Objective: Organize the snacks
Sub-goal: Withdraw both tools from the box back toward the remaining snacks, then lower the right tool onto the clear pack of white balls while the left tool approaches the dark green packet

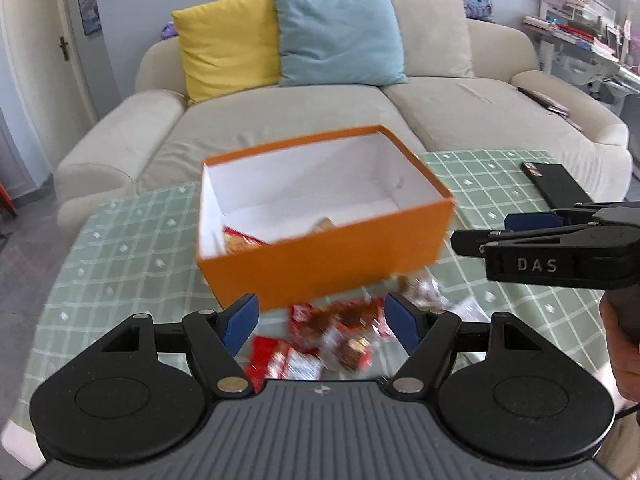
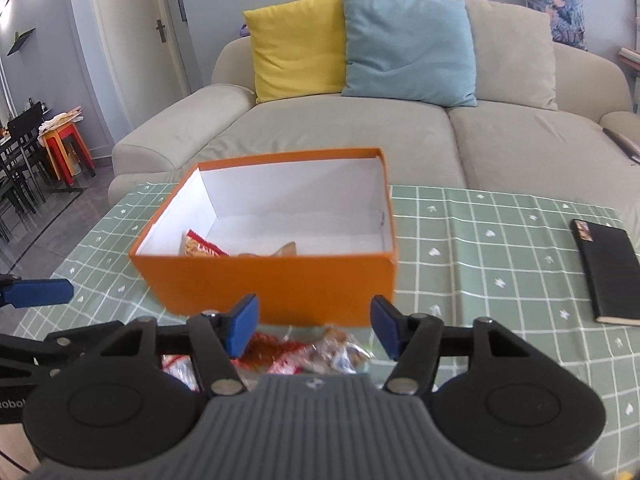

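Both claws hung wide open with nothing between the pads. The left gripper [image 1: 322, 322] and the right gripper [image 2: 314, 326] each hovered above the loose snack packets [image 1: 332, 332] heaped near the table's [image 1: 120, 248] front edge, just in front of the orange box [image 1: 320, 264]. A couple of packets already lay in the box's near left corner [image 2: 200, 248], so by my reading the filling was barely begun. A black notebook [image 2: 610, 272] sat well apart toward the right edge. The next move likely called for dropping one claw onto a single packet, pinching its crinkly edge cleanly, then lifting over the box's near wall.
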The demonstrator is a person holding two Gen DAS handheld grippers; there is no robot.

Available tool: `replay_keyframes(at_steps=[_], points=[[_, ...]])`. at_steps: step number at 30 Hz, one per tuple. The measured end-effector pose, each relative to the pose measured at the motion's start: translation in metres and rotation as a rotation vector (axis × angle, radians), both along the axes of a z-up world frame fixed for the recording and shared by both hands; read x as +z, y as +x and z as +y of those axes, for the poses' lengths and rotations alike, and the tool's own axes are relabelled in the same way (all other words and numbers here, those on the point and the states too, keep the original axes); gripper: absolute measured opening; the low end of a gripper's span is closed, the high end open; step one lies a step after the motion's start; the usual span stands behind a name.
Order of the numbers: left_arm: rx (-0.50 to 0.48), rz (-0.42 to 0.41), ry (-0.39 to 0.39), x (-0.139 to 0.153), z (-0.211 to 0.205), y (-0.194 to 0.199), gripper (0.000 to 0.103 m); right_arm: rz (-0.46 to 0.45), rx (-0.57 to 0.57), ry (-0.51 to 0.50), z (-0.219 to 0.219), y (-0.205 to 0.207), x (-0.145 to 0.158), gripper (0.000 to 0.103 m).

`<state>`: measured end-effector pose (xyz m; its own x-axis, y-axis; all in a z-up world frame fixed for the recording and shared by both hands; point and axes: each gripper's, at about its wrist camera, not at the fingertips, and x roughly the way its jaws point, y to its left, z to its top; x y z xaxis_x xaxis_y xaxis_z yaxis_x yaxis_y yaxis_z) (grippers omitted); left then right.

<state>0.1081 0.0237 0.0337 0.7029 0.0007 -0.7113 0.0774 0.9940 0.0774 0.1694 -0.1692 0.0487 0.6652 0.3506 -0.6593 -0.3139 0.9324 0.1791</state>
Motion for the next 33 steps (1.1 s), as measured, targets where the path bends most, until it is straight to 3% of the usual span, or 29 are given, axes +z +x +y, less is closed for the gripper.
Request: replay_keyframes(at_steps=[11,17,26,33], points=[[0.026,0.066,-0.118,-0.035,-0.001,-0.031,0.084,-0.036,-0.016,-0.08,-0.03,-0.056,-0.024,0.064],[-0.041,0.107,-0.135,-0.053,-0.011,-0.05,0.084,0.0,-0.025,-0.067,-0.043,-0.083,-0.044,0.065],[-0.099,0.224,-0.117,-0.088,-0.022,-0.07,0.084,0.109,0.002,-0.089,-0.053,-0.113,-0.076,0.065],[-0.145,0.267,-0.082,-0.102,-0.034,-0.073,0.084,0.23,0.025,-0.05,-0.051,-0.12,-0.098,0.064]])
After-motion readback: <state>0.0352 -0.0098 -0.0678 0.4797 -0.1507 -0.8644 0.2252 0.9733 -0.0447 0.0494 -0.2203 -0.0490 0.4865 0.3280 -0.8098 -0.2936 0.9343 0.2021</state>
